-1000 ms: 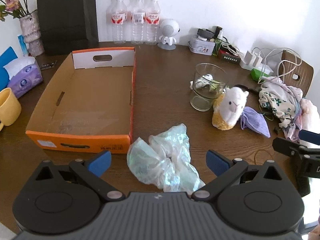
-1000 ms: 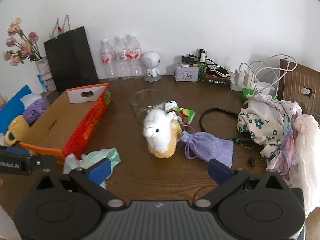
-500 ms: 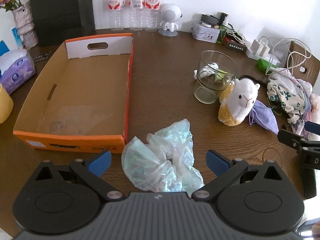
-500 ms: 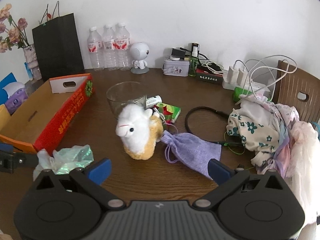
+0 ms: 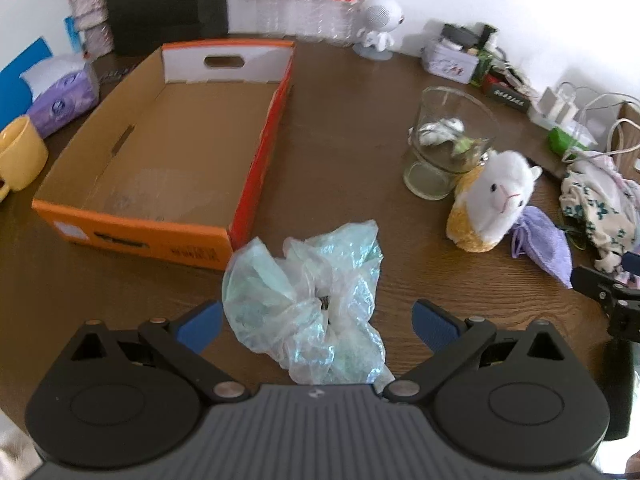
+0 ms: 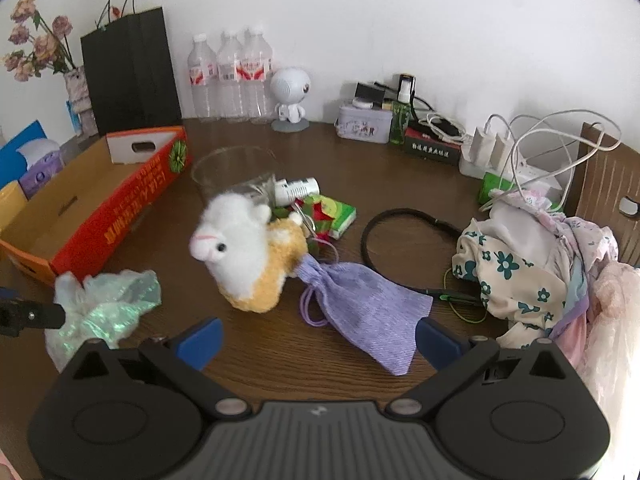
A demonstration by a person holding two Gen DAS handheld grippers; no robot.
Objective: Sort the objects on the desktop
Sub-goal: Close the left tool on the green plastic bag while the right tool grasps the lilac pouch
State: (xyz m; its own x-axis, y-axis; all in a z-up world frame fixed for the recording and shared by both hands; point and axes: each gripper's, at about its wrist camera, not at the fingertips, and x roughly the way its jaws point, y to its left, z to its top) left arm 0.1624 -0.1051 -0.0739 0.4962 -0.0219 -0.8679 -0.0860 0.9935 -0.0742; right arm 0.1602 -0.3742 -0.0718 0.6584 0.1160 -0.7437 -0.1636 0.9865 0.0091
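Right now the crumpled plastic bag [image 5: 308, 300] lies between my left gripper's [image 5: 316, 322] spread blue fingers, untouched, so I judge it the first thing to sort. Just beyond it to the left, the orange cardboard box [image 5: 256, 152] sits empty, its near corner almost touching the bag, probably the bin for it. My right gripper [image 6: 318, 340] is spread wide too, holding nothing, with the purple drawstring pouch [image 6: 360, 300] lying across its front and reaching toward the right finger. Ahead and left of it the plush alpaca [image 6: 248, 256] rests against the pouch's neck, with a glass bowl [image 6: 236, 176] behind. The box's red side carries yellow print I cannot read. Farther ahead, the water bottles [image 6: 232, 76] at the wall have red-and-white labels, also illegible
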